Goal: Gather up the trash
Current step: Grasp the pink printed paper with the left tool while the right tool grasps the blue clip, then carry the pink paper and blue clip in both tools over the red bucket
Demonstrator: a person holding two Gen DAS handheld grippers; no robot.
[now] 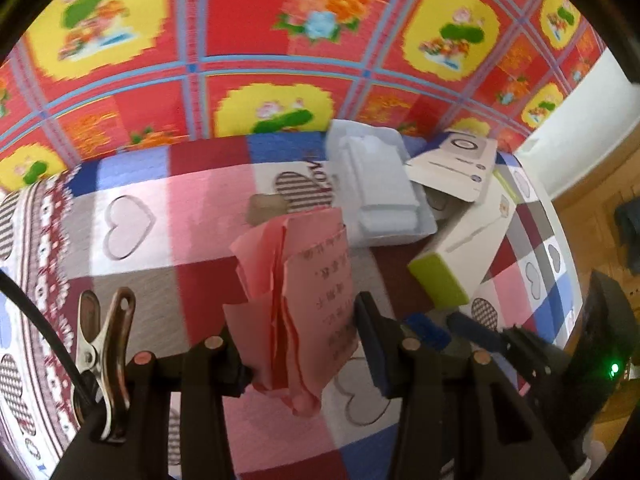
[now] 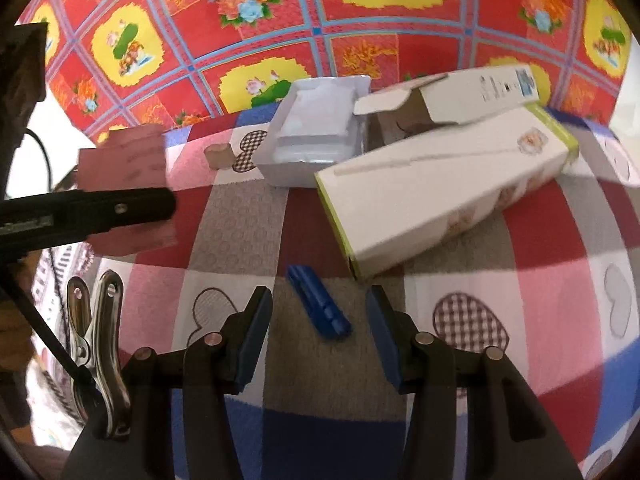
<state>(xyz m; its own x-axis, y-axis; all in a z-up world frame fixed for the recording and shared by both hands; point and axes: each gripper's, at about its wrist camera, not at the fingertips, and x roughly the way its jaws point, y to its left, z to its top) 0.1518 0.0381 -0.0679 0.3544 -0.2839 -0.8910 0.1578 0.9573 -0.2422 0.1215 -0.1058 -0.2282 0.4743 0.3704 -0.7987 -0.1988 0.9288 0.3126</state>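
Trash lies scattered on a checked cloth with heart prints. Pink paper, crumpled and printed with text, is clenched in the left gripper, which holds it clear above the cloth. From the right wrist view that paper shows at the left edge, partly behind the left gripper's dark finger.

Right gripper is released, its blue pads apart and nothing pressed between them. Under the gap a blue clip lies flat on a grey square, touching neither pad.

Just beyond the clip, to the right, a white box with lime-green edges lies on its side. Behind it stands an opened carton, flap up, and to its left a white tray. A small brown piece sits left of the tray, near a checked heart. A floral red and yellow sheet fills the far background.
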